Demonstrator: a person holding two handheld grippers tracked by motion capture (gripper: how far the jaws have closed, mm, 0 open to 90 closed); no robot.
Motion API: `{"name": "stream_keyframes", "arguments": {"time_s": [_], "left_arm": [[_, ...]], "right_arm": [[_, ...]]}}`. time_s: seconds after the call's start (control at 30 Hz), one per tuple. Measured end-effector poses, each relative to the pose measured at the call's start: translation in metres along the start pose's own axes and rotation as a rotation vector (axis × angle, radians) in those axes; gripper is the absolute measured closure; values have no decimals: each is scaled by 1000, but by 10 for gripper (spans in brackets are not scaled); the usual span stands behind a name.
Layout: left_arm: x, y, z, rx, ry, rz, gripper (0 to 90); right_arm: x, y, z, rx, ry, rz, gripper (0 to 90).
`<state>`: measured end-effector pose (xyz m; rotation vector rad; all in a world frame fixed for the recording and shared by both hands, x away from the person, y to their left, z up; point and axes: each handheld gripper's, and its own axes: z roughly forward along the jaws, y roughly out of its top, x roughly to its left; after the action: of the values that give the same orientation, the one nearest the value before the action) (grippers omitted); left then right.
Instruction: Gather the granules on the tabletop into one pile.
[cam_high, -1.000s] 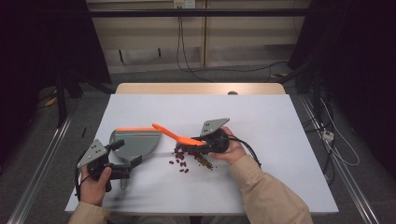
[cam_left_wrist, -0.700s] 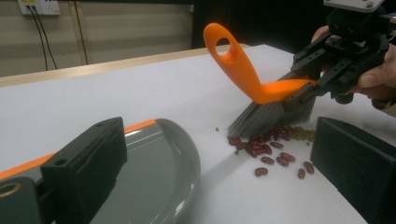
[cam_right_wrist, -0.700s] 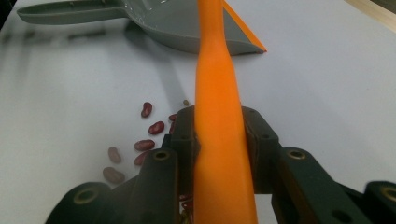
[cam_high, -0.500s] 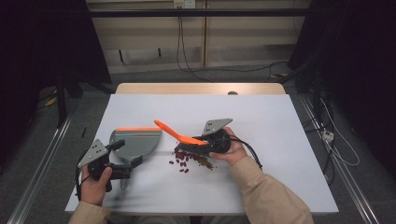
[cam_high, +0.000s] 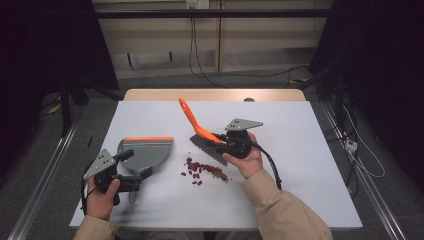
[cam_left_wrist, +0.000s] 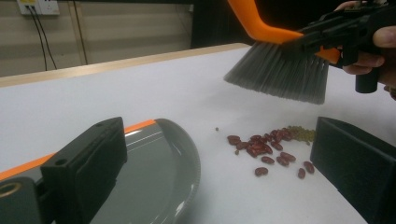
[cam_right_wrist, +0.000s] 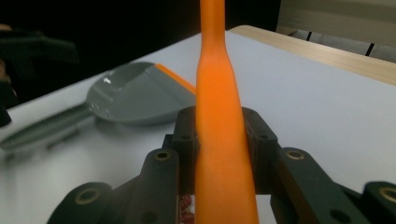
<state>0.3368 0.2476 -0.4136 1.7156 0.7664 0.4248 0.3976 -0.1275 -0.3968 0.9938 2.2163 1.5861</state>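
right claw (cam_high: 218, 138) pinching orange brush (cam_high: 200, 134), just lifted off beans (cam_high: 202, 170) | left claw (cam_high: 134, 168) spread around dustpan (cam_high: 145, 151) handle on tabletop (cam_high: 300, 150) | fresh sweep stroke likely next

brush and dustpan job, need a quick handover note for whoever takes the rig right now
Right gripper: shut on the orange-handled brush with grey bristles, lifted off the white table, bristles above the pile.
Left gripper: at the handle of the grey dustpan with orange lip; grip unclear.
Dark red beans and small greenish ones lie loose between pan and brush.
Done: tools in hand.
Left: sweep the beans into the dustpan.
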Motion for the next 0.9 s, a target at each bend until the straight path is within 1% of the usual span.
{"name": "stream_keyframes", "arguments": {"time_s": [0.07,0.1,0.17,0.2,0.23,0.27,0.33,0.37,0.43,0.47,0.53,0.57,0.6,0.77,0.83,0.87,0.9], "left_arm": [[0,0,0,0,-2,0,36],[0,0,0,1,-2,0,36],[-1,0,0,0,-2,0,36],[-1,0,0,-1,-2,0,36],[-1,0,0,-1,-1,-1,36],[-1,0,-1,-1,-1,0,36],[0,0,-1,-3,-2,-2,36],[0,0,-1,-5,-1,-3,36],[0,0,-1,-6,-1,-3,36],[0,0,-2,-6,-1,0,36],[-1,0,-2,-5,0,0,36],[-1,0,-2,-5,1,-2,36],[-1,0,-2,-6,2,-2,36],[0,1,-3,-6,5,4,36],[-1,1,-3,-8,4,3,36],[-1,1,-3,-7,4,7,36],[-1,1,-3,-8,4,3,36]], "right_arm": [[7,0,1,-10,-17,26,711],[10,0,2,-17,-9,22,711],[18,-1,6,-19,-7,33,711],[22,-2,9,-20,7,30,711],[27,-3,11,-19,13,29,711],[31,-4,14,-13,7,27,711],[40,-6,20,-7,25,20,711],[44,-7,23,2,25,25,711],[52,-9,28,5,48,30,711],[56,-10,31,8,52,35,712],[65,-12,35,7,69,24,711],[69,-14,37,14,70,24,711],[72,-15,39,29,75,36,711],[79,-25,47,40,116,63,711],[81,-27,49,49,121,73,711],[82,-28,51,55,120,69,711],[84,-29,53,63,105,58,711]]}}
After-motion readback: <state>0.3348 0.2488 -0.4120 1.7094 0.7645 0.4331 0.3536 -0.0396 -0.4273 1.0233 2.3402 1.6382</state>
